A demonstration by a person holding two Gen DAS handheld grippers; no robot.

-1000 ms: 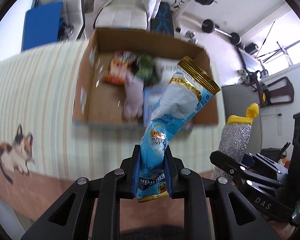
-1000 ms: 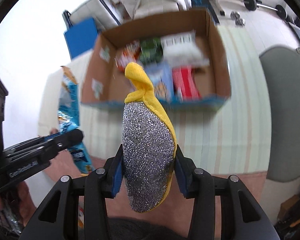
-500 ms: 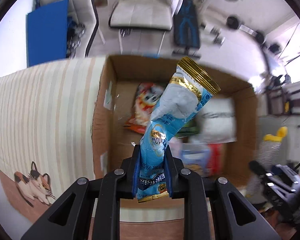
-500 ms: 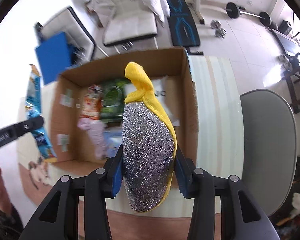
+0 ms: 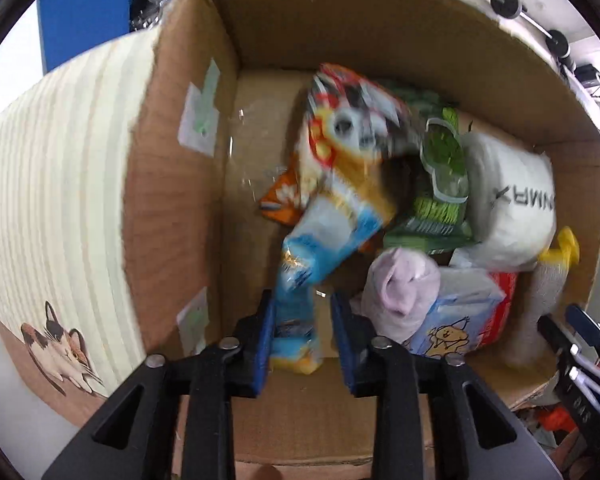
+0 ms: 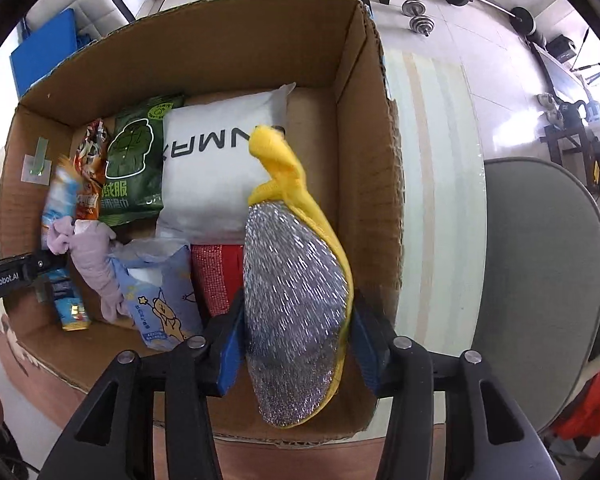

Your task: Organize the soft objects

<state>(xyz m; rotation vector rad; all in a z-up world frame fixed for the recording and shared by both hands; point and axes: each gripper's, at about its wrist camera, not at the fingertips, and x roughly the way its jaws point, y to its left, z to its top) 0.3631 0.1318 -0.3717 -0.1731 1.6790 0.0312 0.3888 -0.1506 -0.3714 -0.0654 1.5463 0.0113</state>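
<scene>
An open cardboard box (image 5: pixel 172 184) (image 6: pixel 364 120) stands on the striped table. My left gripper (image 5: pixel 302 336) is inside the box at its left side; its jaws stand apart around a blue snack pouch (image 5: pixel 320 248), with a gap on the right pad, and the pouch looks blurred. The pouch also shows in the right wrist view (image 6: pixel 60 216). My right gripper (image 6: pixel 296 332) is over the box's right part, with the silver and yellow scrubbing mitt (image 6: pixel 296 276) between its jaws and small gaps at the pads.
The box holds an orange snack bag (image 5: pixel 340 136), a green packet (image 6: pixel 136 164), a white pillow pack (image 6: pixel 216 176), a pink cloth (image 6: pixel 92 256), a blue tissue pack (image 6: pixel 160 300) and a red pack (image 6: pixel 216 276). A grey chair (image 6: pixel 540 280) is right of the table.
Both grippers have moved forward and down into the box. The left jaws have widened around the blue pouch. The right jaws have widened around the mitt.
</scene>
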